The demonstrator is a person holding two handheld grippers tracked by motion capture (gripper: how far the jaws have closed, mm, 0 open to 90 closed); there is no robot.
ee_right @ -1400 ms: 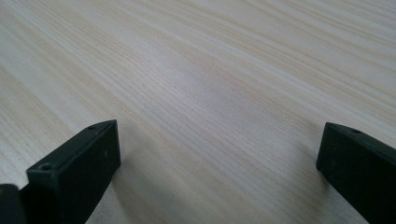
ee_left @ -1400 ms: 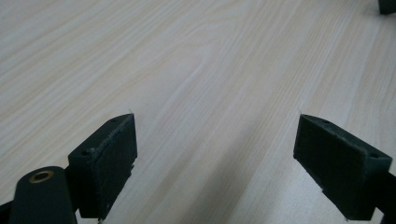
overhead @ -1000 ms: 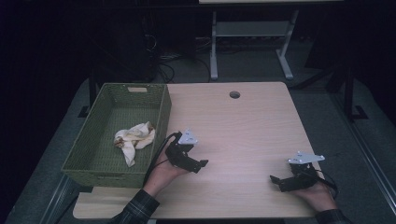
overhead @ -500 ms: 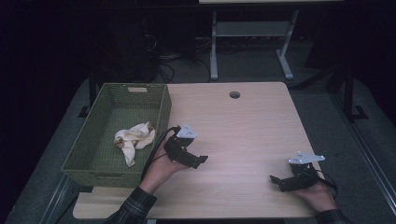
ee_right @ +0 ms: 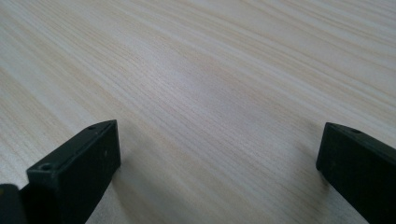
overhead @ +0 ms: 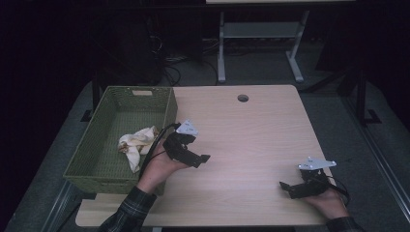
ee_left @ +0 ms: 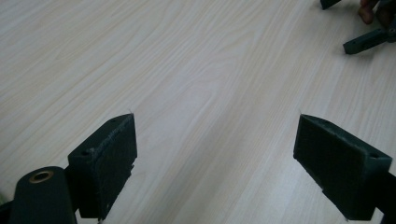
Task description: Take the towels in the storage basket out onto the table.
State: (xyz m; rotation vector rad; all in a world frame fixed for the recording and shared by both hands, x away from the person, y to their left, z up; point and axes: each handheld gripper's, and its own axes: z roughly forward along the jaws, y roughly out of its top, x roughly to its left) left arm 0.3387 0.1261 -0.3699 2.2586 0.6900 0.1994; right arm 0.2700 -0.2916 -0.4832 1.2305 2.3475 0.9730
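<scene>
Crumpled cream cloth (soft, rumpled) in woven green basket

the high view is dim, its surroundings nearly black, with only the table lit from above. both gripper views are bright and even, soft shadows beside the jaws, wood grain sharp nearby and softening farther off.
</scene>
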